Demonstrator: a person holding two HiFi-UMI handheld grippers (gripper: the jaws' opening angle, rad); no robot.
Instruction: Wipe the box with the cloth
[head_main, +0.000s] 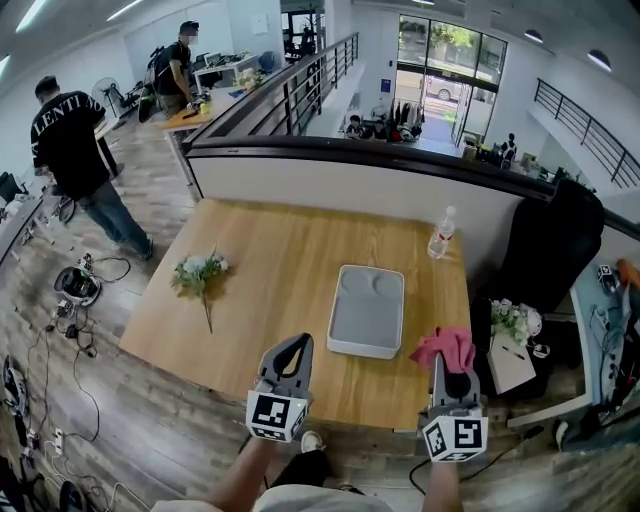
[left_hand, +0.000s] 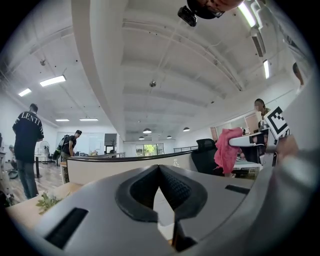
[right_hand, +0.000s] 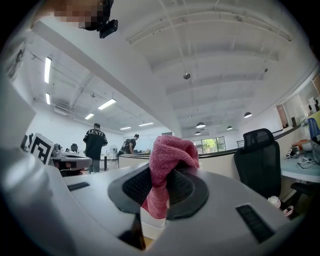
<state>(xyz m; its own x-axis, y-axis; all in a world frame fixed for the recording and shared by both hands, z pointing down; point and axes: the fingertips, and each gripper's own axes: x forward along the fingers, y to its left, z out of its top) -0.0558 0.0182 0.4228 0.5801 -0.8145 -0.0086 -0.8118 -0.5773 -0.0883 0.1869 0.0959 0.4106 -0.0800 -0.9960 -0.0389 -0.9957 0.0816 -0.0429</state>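
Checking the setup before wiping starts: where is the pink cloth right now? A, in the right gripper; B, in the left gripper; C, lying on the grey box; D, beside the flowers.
A: the pink cloth is pinched between the jaws of the right gripper.

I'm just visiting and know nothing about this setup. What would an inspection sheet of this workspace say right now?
Surface: wooden table, mostly bare.
Job's things: grey box lies flat on the table; pink cloth sits in the right tongs, off the box.
Clutter: flower sprig at the table's left; plastic bottle at the far edge.
Grippers: left tongs shut, empty; right tongs shut on the cloth.
Cables: loose cables on the floor left of the table.
Surroundings: open office, two people far left, black chair at right.
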